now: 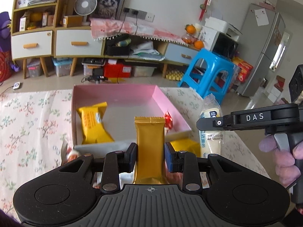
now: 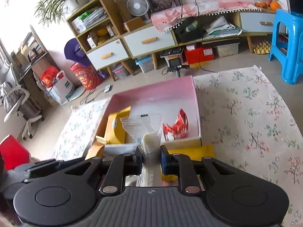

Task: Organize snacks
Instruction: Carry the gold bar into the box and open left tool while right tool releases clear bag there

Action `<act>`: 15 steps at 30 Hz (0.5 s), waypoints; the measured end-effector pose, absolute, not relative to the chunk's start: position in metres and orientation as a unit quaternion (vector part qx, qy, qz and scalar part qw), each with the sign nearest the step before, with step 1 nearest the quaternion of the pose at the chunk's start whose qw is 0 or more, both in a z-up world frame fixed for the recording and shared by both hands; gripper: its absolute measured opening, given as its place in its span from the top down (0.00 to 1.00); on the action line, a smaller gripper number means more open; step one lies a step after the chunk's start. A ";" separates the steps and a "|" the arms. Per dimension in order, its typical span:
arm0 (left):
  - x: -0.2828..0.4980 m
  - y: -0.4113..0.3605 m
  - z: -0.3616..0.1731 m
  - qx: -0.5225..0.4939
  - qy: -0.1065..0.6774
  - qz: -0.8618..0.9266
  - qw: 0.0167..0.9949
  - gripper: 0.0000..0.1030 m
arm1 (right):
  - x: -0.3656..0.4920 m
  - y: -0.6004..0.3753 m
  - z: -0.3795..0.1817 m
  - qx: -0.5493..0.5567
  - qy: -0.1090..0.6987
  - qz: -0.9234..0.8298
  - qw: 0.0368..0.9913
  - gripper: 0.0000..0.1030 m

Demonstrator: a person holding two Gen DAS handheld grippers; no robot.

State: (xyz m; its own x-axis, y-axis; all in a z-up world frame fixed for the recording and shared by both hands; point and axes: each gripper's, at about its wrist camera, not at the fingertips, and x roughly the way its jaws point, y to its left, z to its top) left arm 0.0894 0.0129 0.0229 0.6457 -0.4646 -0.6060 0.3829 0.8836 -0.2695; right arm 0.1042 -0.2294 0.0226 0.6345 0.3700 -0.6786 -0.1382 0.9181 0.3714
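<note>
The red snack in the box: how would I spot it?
Find the pink box open on the flowered cloth. Look in its right near corner, against the pink wall. The red snack there is a crinkled red-and-white wrapper, while the yellow packet on the opposite side is larger and plain.

Left gripper (image 1: 150, 156): fingers level and pointing forward, pads (image 1: 132, 156) closed on the sides of an upright gold snack packet (image 1: 149, 147). Right gripper (image 2: 151, 158): fingers level, pads (image 2: 164, 159) pinched on a clear-wrapped white snack (image 2: 149, 147); from the left wrist view its handle sits in a purple-gloved hand (image 1: 284, 155).
</note>
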 end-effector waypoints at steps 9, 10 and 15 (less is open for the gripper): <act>0.130 0.004 0.016 -0.046 0.342 -0.199 0.917 0.73 | 0.142 -0.228 0.018 0.169 0.379 0.121 0.902 0.94; 0.137 0.003 0.014 -0.048 0.344 -0.193 0.918 0.73 | 0.147 -0.228 0.017 0.170 0.374 0.119 0.904 0.94; 0.163 -0.004 0.003 -0.048 0.350 -0.174 0.919 0.73 | 0.175 -0.231 0.010 0.174 0.365 0.108 0.908 0.94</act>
